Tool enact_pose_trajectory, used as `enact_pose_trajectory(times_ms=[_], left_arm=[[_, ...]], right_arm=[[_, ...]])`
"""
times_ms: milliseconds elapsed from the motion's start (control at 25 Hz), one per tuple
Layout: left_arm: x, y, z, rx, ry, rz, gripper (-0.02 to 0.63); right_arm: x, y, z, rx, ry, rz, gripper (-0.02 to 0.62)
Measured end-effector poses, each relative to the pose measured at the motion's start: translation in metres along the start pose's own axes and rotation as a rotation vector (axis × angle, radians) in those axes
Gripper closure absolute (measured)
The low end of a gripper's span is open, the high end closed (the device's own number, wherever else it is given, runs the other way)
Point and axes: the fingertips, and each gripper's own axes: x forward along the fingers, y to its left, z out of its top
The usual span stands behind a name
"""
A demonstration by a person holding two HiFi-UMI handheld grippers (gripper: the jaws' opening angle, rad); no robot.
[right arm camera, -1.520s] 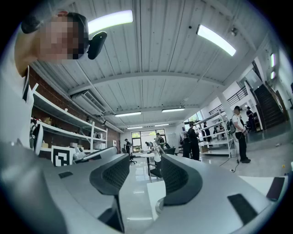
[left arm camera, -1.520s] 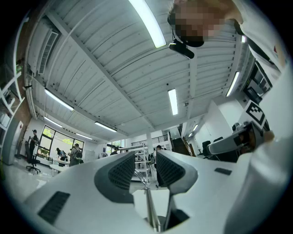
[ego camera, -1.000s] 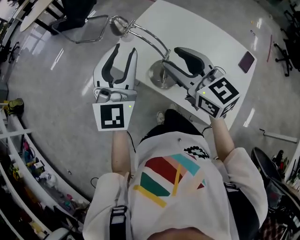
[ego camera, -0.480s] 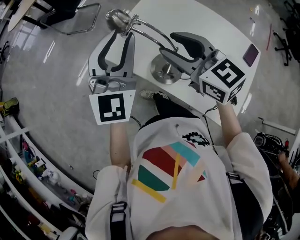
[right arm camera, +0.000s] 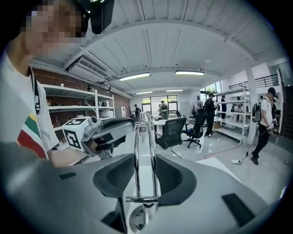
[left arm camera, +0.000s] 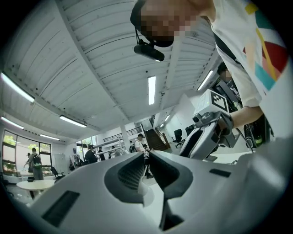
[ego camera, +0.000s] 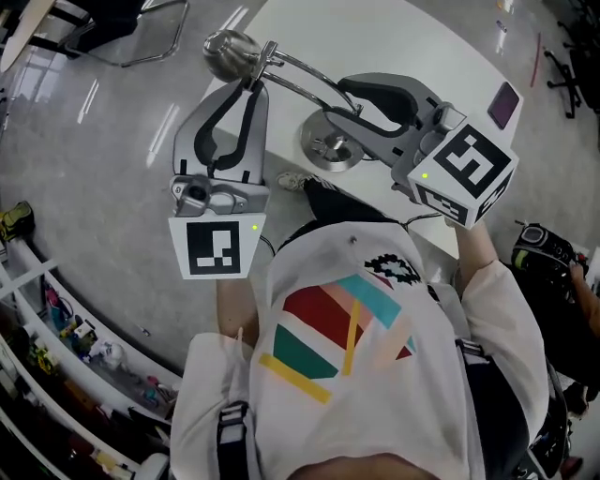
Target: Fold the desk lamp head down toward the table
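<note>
The chrome desk lamp stands on the white table (ego camera: 412,37), with its round base (ego camera: 330,150) near the table's front edge. Its twin-rod arm (ego camera: 300,77) slopes up and left to the chrome head (ego camera: 228,52), which overhangs the table's edge. My right gripper (ego camera: 336,101) straddles the arm; in the right gripper view both pads press the two rods (right arm camera: 145,155), with the head (right arm camera: 143,117) beyond them. My left gripper (ego camera: 251,86) points up at the joint just below the head, fingertips together. The left gripper view shows its jaws (left arm camera: 146,155) meeting with no lamp part between them.
A dark phone-like slab (ego camera: 503,97) lies at the table's right edge. A black chair with a chrome frame (ego camera: 141,17) stands on the floor at top left. Cluttered shelves (ego camera: 56,328) run along the lower left. Another person's arm (ego camera: 577,281) shows at the right.
The left gripper's fingers, apart a second ago, have come together while it moved up to the joint below the lamp head. The right gripper has stayed on the arm.
</note>
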Motion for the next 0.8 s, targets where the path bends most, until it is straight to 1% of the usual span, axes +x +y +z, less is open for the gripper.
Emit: enact_pose_trajectory(times_ms=[80, 160, 200, 320, 440, 520, 560, 640, 680, 720, 800], left_arm=[[0.001, -0.002, 0.001, 0.037, 0.007, -0.017, 0.522], [0.004, 0.0, -0.007, 0.064, 0.032, -0.024, 0.523], [0.006, 0.002, -0.013, 0.053, 0.049, -0.024, 0.523], [0.009, 0.008, -0.039, -0.022, 0.095, -0.006, 0.523], [0.01, 0.012, -0.069, -0.068, 0.139, 0.011, 0.523], [0.011, 0.014, -0.087, -0.089, 0.162, -0.014, 0.523], [0.011, 0.009, -0.1, -0.079, 0.186, -0.04, 0.523], [0.006, -0.017, -0.134, -0.062, 0.27, -0.087, 0.523], [0.001, -0.031, -0.149, -0.076, 0.309, -0.095, 0.522], [-0.001, -0.038, -0.157, -0.095, 0.328, -0.093, 0.522], [0.005, -0.028, -0.157, -0.117, 0.333, -0.085, 0.522]], right_arm=[[-0.001, 0.0, 0.001, -0.001, 0.029, 0.01, 0.442], [0.004, -0.004, -0.002, -0.002, 0.06, 0.023, 0.442], [0.008, -0.006, -0.004, -0.006, 0.081, 0.027, 0.442], [0.019, -0.01, -0.017, -0.028, 0.157, 0.031, 0.442], [0.032, -0.012, -0.026, -0.054, 0.236, 0.037, 0.442], [0.041, -0.012, -0.028, -0.067, 0.29, 0.052, 0.442], [0.043, -0.011, -0.033, -0.07, 0.318, 0.059, 0.442], [0.041, -0.006, -0.055, -0.052, 0.375, 0.08, 0.442], [0.039, -0.002, -0.068, -0.028, 0.397, 0.096, 0.442], [0.038, 0.0, -0.074, -0.005, 0.412, 0.111, 0.442], [0.047, -0.006, -0.065, 0.017, 0.437, 0.133, 0.442]])
